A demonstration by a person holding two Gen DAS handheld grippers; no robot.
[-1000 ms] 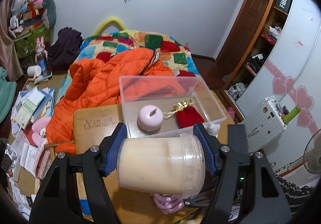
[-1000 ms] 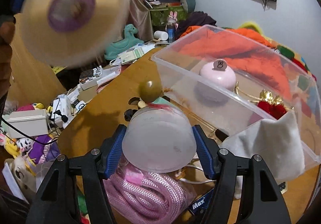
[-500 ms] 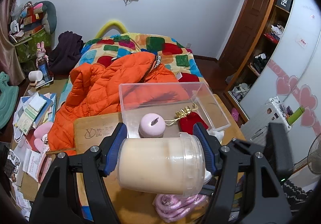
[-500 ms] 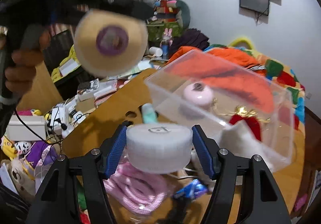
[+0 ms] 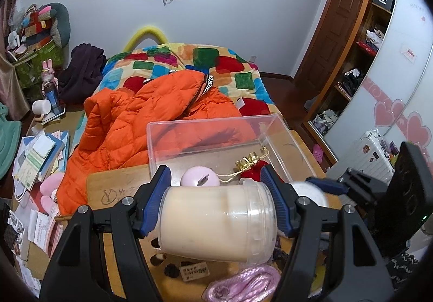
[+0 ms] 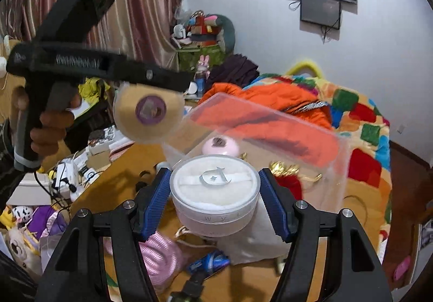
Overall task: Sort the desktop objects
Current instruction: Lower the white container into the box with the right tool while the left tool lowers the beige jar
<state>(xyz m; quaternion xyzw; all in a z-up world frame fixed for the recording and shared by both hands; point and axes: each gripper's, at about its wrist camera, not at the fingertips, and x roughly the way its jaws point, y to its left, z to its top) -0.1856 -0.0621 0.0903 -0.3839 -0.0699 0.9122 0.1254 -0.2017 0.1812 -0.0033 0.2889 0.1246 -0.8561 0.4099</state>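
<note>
Fingers (image 5: 158, 193) of the left gripper (image 5: 216, 195) are partly spread and pressed against both ends of a cream-filled jar (image 5: 216, 223), held sideways in the air above the near part of the surface (image 5: 121, 185). Just to its right, the right gripper (image 6: 215, 197) has its blue pads clamped on either side of a round powder compact (image 6: 215, 195), lid up, also lifted clear of the surface. Both loads hang just short of the clear plastic bin (image 5: 162, 139), which sits at the far side of the surface, against the bed with its orange jacket (image 5: 151, 115).

Inside the bin lie a pink round case (image 5: 200, 179) and a red pouch with a gold tie (image 5: 251, 169), so I'd judge the sorting partly done. These two jars look next in line for the bin. More is left on the near surface: a coil of pink cord (image 5: 243, 283), a white cloth bag (image 6: 257, 242), a blue wrapper (image 6: 211, 261) and some small dark bits.
</note>
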